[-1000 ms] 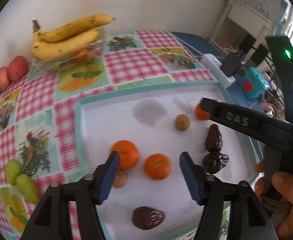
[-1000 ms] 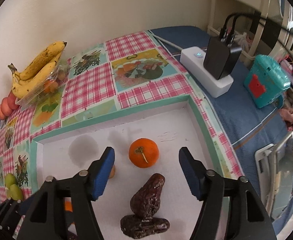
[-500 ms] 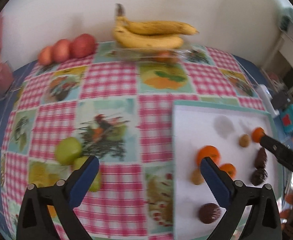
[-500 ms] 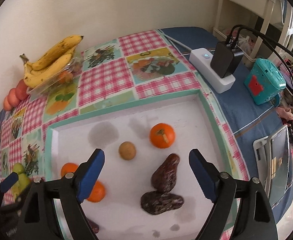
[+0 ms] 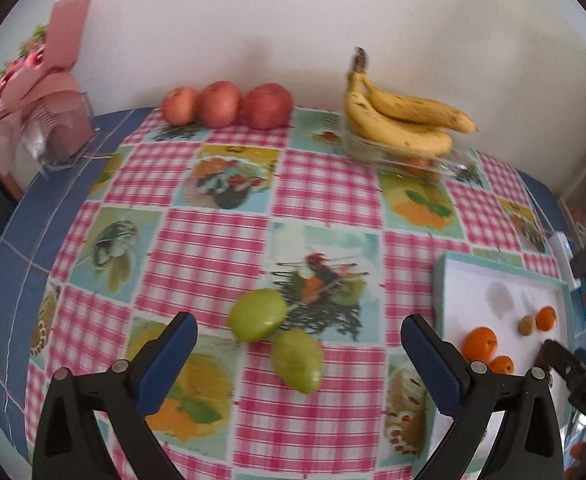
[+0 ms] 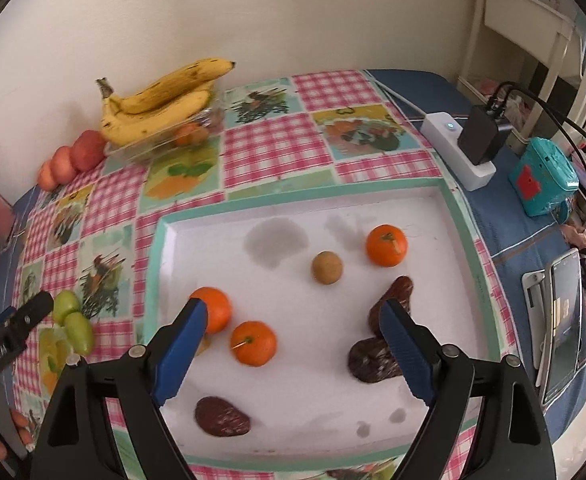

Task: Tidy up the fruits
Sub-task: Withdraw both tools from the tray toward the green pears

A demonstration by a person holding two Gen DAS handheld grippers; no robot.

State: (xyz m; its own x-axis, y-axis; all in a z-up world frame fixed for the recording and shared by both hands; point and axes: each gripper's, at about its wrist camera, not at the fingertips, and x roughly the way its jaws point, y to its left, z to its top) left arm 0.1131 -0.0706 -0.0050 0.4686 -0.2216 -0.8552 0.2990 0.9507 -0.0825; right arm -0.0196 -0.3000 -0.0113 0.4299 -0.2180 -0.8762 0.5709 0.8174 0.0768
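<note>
While spread, left claw (image 5: 299,334) frames 2 pears (image 5: 279,334).

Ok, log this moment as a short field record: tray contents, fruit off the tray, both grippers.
tray: three oranges, one small tan round fruit, three dark wrinkled fruits
green fruits: two, on the tablecloth, touching
bananas: on a clear container by the wall
red apples: three, by the wall
left gripper: open, empty
right gripper: open, empty

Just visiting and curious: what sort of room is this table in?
Probably a lived-in home. A fruit-print checked tablecloth covers the table, a power strip with a charger lies at its edge, and bananas sit by the wall.
</note>
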